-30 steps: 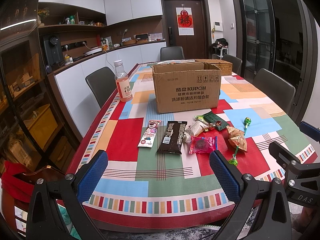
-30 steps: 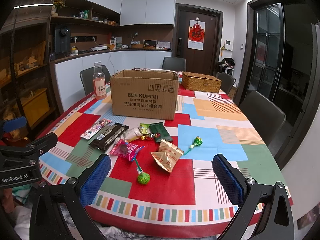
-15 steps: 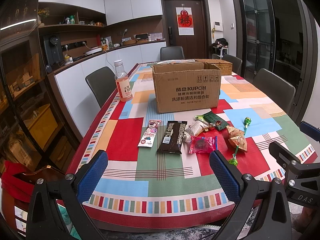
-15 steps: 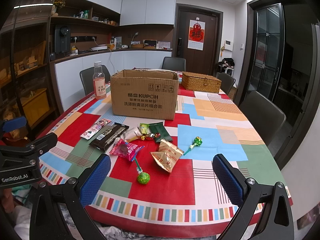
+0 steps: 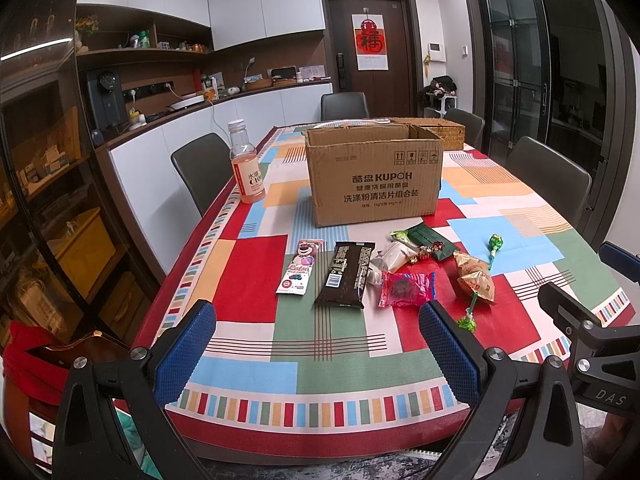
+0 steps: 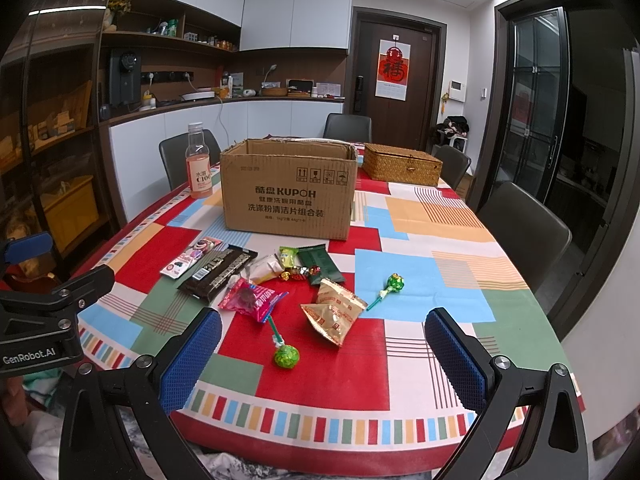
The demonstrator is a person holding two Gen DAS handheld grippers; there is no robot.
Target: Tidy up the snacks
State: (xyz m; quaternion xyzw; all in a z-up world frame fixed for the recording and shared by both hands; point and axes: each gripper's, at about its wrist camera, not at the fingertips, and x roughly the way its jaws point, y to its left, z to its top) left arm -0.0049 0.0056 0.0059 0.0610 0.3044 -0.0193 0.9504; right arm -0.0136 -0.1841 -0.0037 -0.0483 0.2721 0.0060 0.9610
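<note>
Both the left gripper [image 5: 316,350] and the right gripper [image 6: 322,354] are held wide and empty at the table's [image 6: 400,384] near edge, since the snacks [image 6: 276,280] (none yet touched) are strewn before the open box [image 6: 288,190], presumably their destination.

Inside of cardboard box [image 6: 288,190] hidden behind its front wall. Wicker basket [image 5: 436,130] half hidden behind box. Small candies [image 6: 298,273] beside box too tiny to identify.

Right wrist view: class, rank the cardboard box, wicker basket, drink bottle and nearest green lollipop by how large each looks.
1. cardboard box
2. wicker basket, though it sits farther back
3. drink bottle
4. green lollipop, smallest despite being nearest
</note>
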